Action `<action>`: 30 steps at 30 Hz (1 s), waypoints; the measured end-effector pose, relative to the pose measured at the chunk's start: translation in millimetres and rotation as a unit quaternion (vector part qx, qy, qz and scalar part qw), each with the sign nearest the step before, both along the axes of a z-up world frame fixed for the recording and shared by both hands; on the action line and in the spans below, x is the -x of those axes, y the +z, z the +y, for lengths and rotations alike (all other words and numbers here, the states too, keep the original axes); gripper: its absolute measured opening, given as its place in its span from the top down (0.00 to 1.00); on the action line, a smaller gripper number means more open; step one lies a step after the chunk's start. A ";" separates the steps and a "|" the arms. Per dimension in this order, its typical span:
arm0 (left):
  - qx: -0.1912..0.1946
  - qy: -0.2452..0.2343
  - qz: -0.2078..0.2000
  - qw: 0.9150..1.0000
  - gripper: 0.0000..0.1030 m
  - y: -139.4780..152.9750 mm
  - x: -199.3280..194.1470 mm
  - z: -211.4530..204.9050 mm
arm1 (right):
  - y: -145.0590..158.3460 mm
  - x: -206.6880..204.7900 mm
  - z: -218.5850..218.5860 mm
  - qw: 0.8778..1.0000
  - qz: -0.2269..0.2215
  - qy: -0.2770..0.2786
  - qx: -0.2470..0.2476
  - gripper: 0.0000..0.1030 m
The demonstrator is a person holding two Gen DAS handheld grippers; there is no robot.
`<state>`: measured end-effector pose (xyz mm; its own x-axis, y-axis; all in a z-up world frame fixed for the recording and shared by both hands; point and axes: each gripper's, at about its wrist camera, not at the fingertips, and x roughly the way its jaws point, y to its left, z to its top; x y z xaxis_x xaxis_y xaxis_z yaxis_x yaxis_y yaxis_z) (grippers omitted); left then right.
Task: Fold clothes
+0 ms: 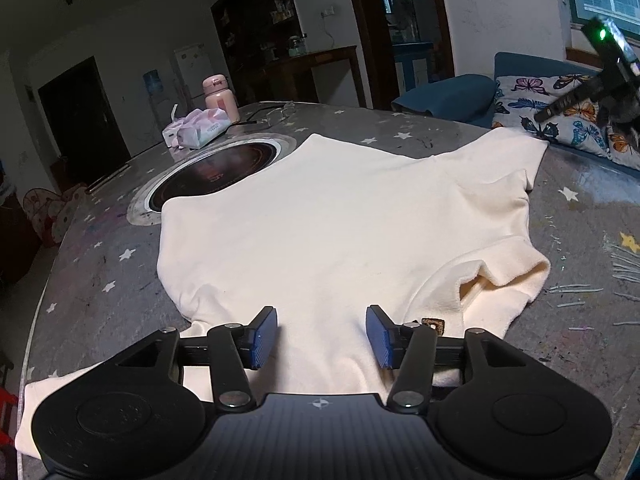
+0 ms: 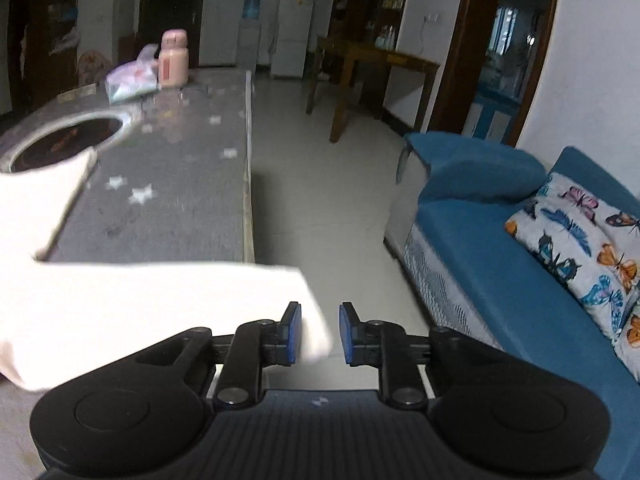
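Grey starred table (image 1: 120, 256) under cream shirt (image 1: 340, 216).

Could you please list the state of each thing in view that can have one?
Cream shirt: spread flat on the table, unfolded, one sleeve over the edge.
Left tongs: open, above the shirt.
Right tongs: open, sleeve end between the pads.
Pink bottle: upright, capped.
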<state>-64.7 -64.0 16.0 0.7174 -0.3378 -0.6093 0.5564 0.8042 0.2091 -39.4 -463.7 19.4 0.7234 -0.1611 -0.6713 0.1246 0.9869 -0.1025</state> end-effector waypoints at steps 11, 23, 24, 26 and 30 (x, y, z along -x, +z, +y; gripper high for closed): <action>0.037 0.116 -0.012 0.992 0.47 21.8 2.2 53.0 | 13.4 1.4 74.7 0.990 -0.007 0.131 -0.056 0.64; 0.061 0.231 -0.016 0.971 0.46 49.2 -52.1 92.9 | 4.5 0.3 107.3 0.985 0.013 0.163 -0.058 0.57; 0.066 0.224 -0.013 0.972 0.46 50.3 -59.7 87.1 | 3.1 -0.4 107.6 0.985 0.015 0.163 -0.059 0.57; 0.070 0.213 -0.002 0.975 0.46 50.5 -77.2 74.7 | 0.8 -1.7 108.1 0.984 0.019 0.164 -0.063 0.57; 0.066 0.204 0.015 0.977 0.46 44.5 -114.5 52.3 | -1.5 -2.3 108.7 0.983 0.022 0.168 -0.070 0.54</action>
